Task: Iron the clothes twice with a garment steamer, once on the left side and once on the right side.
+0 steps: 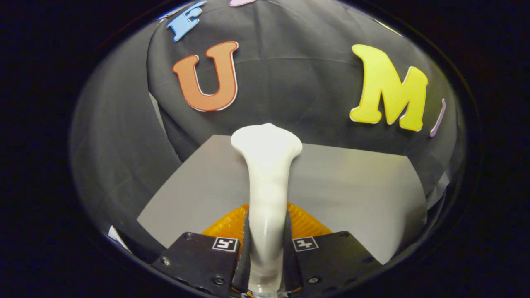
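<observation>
A white garment steamer (267,174) stands up between my fingers, its slim handle widening to a broad head (266,142) that points away from me toward the booth wall. My gripper (267,236) is shut on the steamer's handle, with both fingers pressing its sides. Just below the handle, behind my fingers, lies an orange ribbed thing (304,221); I cannot tell whether it is the clothes. The steamer's head hangs above the far part of a grey tabletop (352,186).
The grey tabletop stretches ahead and to the right, ending at the draped black cloth wall (290,82). A fold of the cloth (124,145) hangs down on the left side, close to the table's left edge.
</observation>
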Available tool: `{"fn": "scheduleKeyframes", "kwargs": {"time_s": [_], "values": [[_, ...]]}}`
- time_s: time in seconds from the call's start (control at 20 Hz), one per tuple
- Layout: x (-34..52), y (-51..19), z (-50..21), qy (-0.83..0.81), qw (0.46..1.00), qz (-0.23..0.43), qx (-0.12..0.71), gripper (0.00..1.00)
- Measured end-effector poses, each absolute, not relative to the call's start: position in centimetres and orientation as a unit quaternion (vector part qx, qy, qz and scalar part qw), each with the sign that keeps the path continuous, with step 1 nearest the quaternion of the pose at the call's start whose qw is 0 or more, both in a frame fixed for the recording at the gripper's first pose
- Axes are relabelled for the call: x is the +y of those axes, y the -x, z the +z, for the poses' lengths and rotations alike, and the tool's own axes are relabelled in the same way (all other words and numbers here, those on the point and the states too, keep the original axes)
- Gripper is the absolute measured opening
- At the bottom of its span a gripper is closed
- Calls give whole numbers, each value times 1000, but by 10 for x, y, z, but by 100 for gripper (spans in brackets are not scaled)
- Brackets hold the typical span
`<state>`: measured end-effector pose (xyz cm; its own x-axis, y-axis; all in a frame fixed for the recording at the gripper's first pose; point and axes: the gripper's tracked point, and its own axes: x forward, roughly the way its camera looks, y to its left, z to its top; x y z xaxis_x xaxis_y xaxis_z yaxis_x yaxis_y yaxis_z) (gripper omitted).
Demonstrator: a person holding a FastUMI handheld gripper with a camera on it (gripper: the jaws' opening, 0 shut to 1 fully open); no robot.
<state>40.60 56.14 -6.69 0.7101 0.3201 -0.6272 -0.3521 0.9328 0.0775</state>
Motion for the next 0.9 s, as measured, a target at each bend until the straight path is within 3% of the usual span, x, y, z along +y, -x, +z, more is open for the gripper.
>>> {"fn": "scheduleKeyframes", "kwargs": {"time_s": [0.9], "values": [[478, -291, 108, -71, 960, 220, 156, 32]]}}
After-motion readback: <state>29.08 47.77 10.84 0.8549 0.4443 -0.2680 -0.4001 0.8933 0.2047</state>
